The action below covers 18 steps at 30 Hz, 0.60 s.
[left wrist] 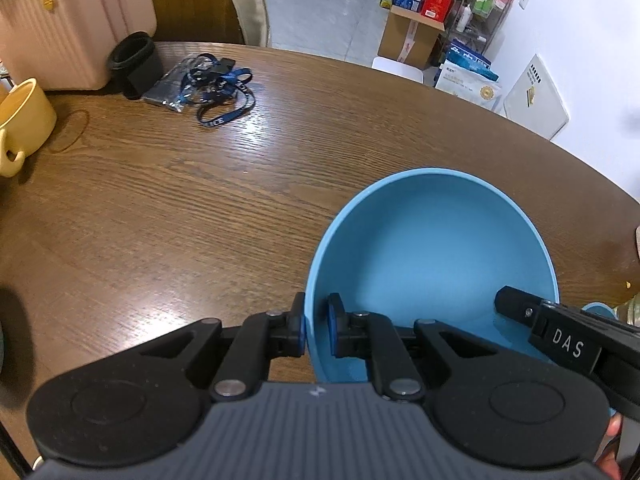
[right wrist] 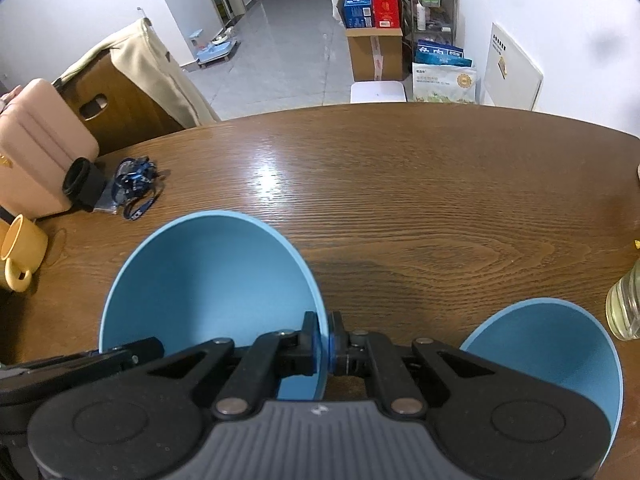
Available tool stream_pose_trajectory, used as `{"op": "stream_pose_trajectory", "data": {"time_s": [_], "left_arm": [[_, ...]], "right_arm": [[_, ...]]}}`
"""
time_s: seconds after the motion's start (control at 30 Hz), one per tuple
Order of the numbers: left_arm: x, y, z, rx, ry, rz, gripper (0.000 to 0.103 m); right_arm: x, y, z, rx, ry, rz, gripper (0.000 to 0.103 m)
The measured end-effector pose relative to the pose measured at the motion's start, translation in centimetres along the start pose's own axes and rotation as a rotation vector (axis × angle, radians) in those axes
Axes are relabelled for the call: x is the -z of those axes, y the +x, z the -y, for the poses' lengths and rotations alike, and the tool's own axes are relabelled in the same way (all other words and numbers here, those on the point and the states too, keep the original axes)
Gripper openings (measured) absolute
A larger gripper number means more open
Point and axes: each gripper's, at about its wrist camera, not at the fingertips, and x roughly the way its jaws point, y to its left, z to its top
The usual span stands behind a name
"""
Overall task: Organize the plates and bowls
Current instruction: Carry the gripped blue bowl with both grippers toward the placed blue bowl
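Note:
A large blue bowl [left wrist: 432, 256] sits on the brown wooden table [left wrist: 200, 208]. My left gripper [left wrist: 316, 330] straddles the bowl's left rim, one finger outside and one inside, with a small gap around the wall. My right gripper [right wrist: 325, 338] is shut on the same bowl's [right wrist: 208, 280] right rim; it also shows in the left wrist view [left wrist: 532, 316]. A second blue bowl [right wrist: 560, 344] stands at the lower right in the right wrist view, a sliver of it in the left wrist view [left wrist: 598, 309].
A yellow mug [left wrist: 20, 124] stands at the left, with a pink suitcase [left wrist: 72, 20], a black cup [left wrist: 134, 60] and blue lanyards [left wrist: 216, 88] at the far left. A glass jar [right wrist: 624, 304] stands at the right edge. A chair [right wrist: 132, 84] is behind the table.

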Motion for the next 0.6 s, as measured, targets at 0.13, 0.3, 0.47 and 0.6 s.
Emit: {"op": "stream_pose_trajectory", "data": {"time_s": [0.13, 0.3, 0.47, 0.6], "left_arm": [[0.6, -1.0, -0.9, 0.0, -0.011, 0.008, 0.011], [1.2, -2.1, -2.6, -0.002, -0.032, 0.019, 0.011], [1.7, -3.4, -4.3, -0.008, -0.05, 0.029, 0.011], [2.2, -4.2, -5.8, -0.02, -0.065, 0.036, 0.011]], "right_arm": [[0.4, -0.9, -1.0, -0.002, -0.013, 0.007, 0.005], [1.1, -1.8, -2.6, -0.011, -0.035, 0.012, 0.006], [1.7, -2.5, -4.3, -0.02, -0.058, 0.015, 0.006], [2.1, -2.9, -5.9, -0.034, -0.077, 0.02, 0.006]]}}
